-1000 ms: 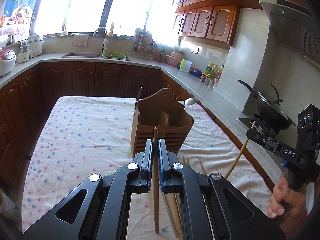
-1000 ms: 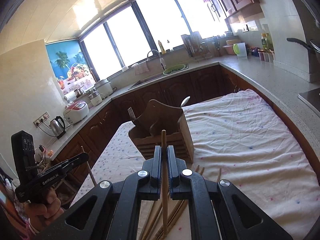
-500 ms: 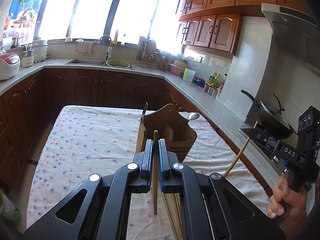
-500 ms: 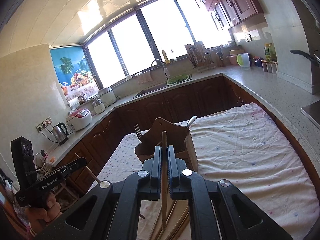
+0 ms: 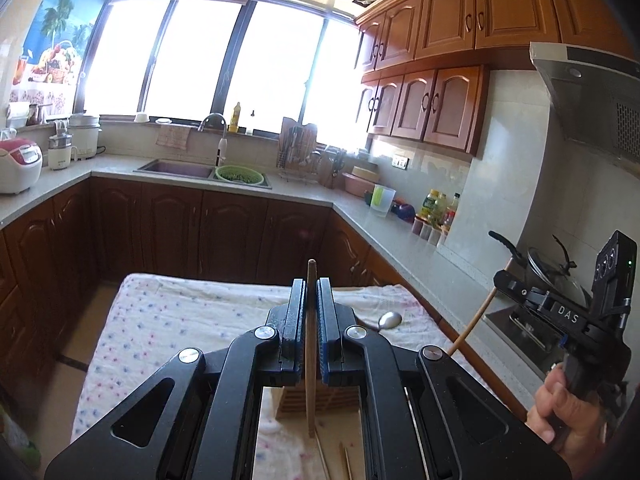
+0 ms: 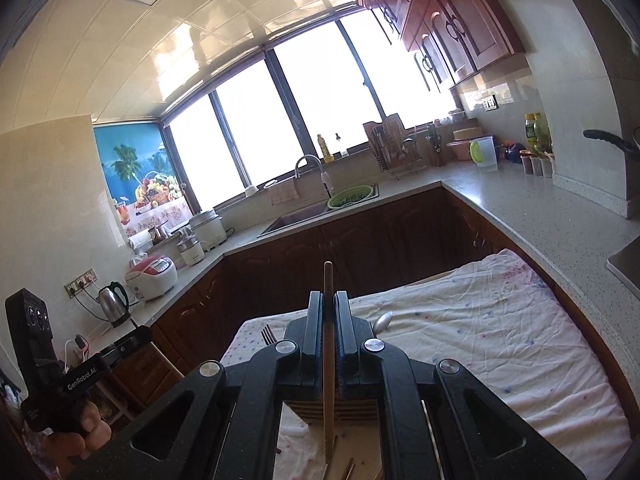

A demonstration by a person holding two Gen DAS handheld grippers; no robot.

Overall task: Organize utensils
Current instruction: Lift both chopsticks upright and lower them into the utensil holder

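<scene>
Lifting: both grippers rose since last second. Left gripper fingers clamp chopstick; right gripper likewise. Wooden holder now below, on tabletop. Drop-in next, likely.
</scene>
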